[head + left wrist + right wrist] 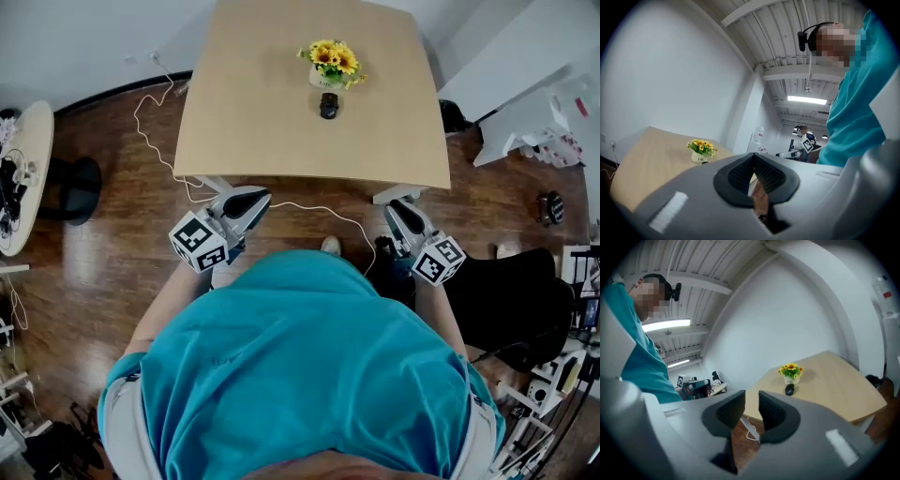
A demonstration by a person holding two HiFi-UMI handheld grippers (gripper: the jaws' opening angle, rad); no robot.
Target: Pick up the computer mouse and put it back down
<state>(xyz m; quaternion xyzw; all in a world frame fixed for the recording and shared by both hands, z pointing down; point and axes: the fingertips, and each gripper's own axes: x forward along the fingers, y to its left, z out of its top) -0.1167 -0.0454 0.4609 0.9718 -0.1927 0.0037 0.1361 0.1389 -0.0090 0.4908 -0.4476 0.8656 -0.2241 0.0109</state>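
One surface (262, 103), one computer mouse (328, 105), one flower pot (333, 66); two tongs: my left tongs (251, 200), my right tongs (399, 212).

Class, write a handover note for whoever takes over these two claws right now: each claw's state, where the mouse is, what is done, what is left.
Left claw: shut, empty, short of the near edge of the light wooden table.
Right claw: slightly open, empty, short of that edge.
Black computer mouse: on the table's far half, just in front of the small white pot of yellow flowers, away from both claws.
Done: nothing visible; the mouse lies untouched.
Left: probably reach over, grip the mouse, lift it, set it back down.
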